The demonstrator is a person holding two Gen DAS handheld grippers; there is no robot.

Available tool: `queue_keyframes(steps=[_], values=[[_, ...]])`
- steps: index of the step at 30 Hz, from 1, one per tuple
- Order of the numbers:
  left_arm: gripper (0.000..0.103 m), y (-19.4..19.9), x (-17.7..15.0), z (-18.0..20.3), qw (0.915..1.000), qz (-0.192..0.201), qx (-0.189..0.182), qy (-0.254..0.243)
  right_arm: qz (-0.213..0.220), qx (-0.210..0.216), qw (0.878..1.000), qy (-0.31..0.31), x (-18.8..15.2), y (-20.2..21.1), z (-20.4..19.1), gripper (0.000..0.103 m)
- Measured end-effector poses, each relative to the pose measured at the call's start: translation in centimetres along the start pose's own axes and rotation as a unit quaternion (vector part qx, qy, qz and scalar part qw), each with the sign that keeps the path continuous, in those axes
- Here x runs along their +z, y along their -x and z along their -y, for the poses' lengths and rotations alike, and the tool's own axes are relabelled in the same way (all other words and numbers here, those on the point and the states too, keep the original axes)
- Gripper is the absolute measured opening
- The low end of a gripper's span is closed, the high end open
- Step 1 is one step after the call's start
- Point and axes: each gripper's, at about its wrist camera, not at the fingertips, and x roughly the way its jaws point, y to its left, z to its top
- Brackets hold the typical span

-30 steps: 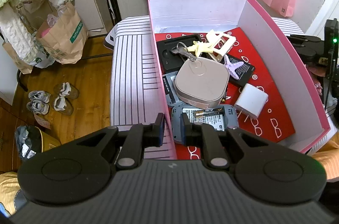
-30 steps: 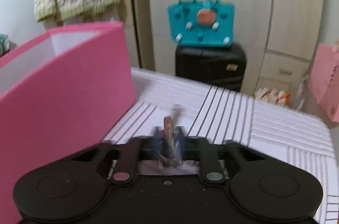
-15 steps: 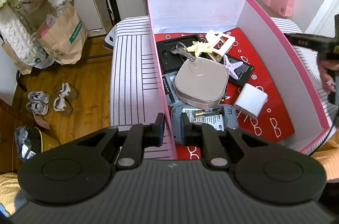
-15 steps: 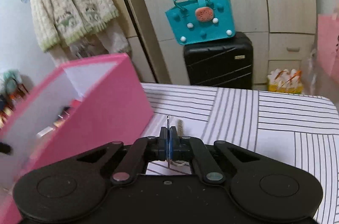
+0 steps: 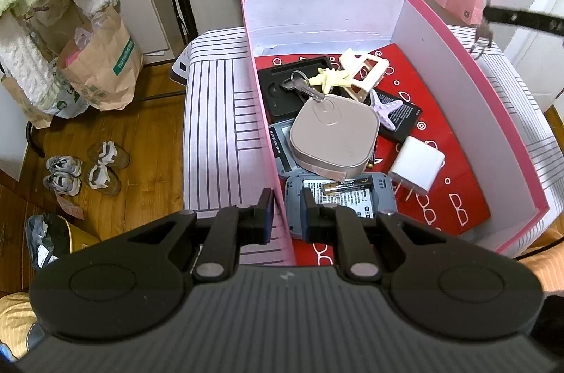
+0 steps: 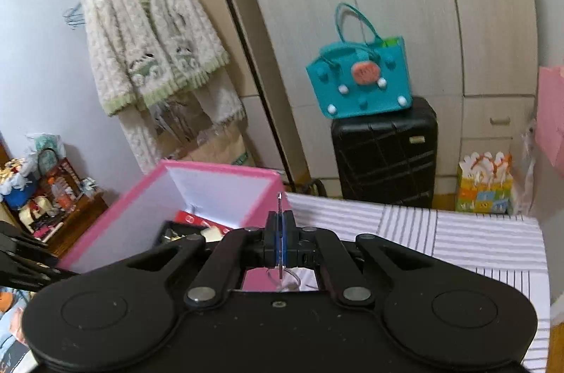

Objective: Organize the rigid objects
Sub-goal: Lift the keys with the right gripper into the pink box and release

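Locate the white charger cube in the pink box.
In the left wrist view, the white charger cube lies on the red lining toward the right side of the pink box, just right of the beige square case and beside the grey phone back.

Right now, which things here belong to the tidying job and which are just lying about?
Job: pink box; key clamped in right hand-held gripper; keys, white charger, starfish clip inside the box.

Lying about: teal bag, black suitcase, cardigan, shoes.

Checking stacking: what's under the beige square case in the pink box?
Beige square case lies on a grey phone back, another grey device and a black tray; anything directly beneath is covered.
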Motion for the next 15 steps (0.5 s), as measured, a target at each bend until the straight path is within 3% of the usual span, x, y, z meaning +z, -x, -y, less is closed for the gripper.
queue_keyframes(steps=[8,15], values=[[0.013,0.2,-0.1,0.1,1.0,0.003,-0.001,-0.006,0.035,0.031,0.999,0.017,3.2,3.3,-4.0,0.003],[0.013,0.6,-0.1,0.1,0.9999,0.005,-0.003,-0.014,0.009,0.098,0.995,0.021,4.3,3.3,-7.2,0.003]])
